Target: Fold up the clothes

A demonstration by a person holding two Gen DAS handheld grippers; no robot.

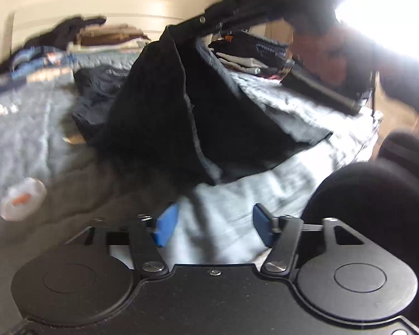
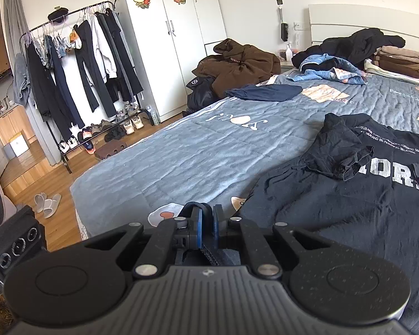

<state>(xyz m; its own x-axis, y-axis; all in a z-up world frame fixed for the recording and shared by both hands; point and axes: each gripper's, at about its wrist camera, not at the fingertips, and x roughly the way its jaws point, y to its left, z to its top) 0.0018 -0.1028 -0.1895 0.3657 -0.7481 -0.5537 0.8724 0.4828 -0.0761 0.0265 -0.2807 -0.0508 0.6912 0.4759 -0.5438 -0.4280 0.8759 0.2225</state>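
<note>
A black garment (image 1: 164, 111) hangs in a cone from my right gripper (image 1: 188, 29) high in the left wrist view, and its lower hem rests on the grey-blue quilt (image 1: 237, 203). In the right wrist view my right gripper (image 2: 208, 212) is shut, with a strip of black fabric (image 2: 208, 252) pinched between its blue pads. My left gripper (image 1: 215, 215) is open low over the quilt, in front of the hanging garment, with nothing between its pads. A black T-shirt with white lettering (image 2: 357, 195) lies spread on the bed.
A white plastic item (image 1: 22, 201) lies on the quilt at left. Folded stacks (image 2: 399, 58) and loose clothes (image 2: 329, 69) sit near the headboard, with a brown pile (image 2: 237, 61) beside the bed. A clothes rack (image 2: 78, 64), slippers (image 2: 47, 201) and a speaker (image 2: 16, 240) are on the floor.
</note>
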